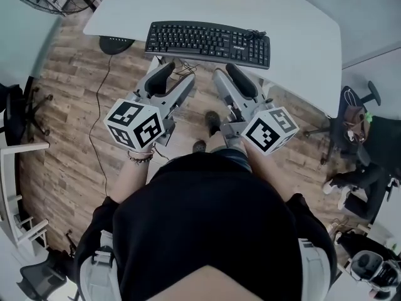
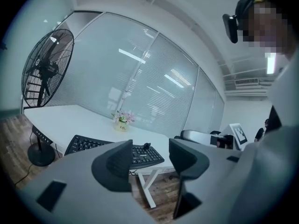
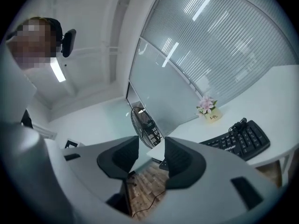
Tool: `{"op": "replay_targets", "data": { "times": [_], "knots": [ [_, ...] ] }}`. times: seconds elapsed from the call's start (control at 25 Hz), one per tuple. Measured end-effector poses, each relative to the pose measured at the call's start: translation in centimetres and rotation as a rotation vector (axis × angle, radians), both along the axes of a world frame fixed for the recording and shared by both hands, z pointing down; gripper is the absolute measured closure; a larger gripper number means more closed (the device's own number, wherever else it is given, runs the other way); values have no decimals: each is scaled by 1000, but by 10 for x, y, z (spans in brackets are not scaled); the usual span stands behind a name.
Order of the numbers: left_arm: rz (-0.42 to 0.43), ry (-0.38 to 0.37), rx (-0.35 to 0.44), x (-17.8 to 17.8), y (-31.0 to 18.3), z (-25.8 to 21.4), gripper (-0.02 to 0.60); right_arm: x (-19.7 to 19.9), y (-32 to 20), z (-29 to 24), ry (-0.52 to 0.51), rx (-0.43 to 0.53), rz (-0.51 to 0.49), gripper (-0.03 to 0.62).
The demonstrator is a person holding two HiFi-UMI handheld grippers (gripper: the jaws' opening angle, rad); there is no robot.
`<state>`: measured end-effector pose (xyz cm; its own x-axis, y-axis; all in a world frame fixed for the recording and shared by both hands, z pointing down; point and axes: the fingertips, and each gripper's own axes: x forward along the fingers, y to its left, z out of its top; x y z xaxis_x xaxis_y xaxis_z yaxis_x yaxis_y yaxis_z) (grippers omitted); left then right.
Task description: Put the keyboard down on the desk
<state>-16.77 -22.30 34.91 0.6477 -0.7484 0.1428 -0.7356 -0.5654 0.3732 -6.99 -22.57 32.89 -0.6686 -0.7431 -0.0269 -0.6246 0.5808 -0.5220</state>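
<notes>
Keyboard flat on the desk, both claws apart and empty.
The matte black, slab-shaped keyboard (image 1: pixel 208 44) lies near the front edge of the smooth white desk (image 1: pixel 301 36), its cable (image 1: pixel 255 35) bunched at one end and its brand mark too small to read. The grey left gripper (image 2: pixel 149 160) and right gripper (image 3: pixel 152 160), with dark ribbed pads, hold nothing above the wood-plank floor (image 1: pixel 69 137).

Black keyboard (image 1: pixel 208 44) flat on white desk (image 1: pixel 294 36)
</notes>
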Motion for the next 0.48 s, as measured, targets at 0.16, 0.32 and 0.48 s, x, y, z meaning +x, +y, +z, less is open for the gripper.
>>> {"op": "replay_targets", "data": {
  "times": [0.16, 0.32, 0.48],
  "knots": [
    [4, 3, 24, 3, 2, -8, 362, 2, 3, -11, -17, 31, -4, 459],
    [25, 16, 44, 5, 5, -18, 410, 1, 5, -22, -9, 69, -10, 483],
    [29, 16, 66, 5, 7, -25, 462, -1, 6, -27, -7, 86, -16, 501]
  ]
}}
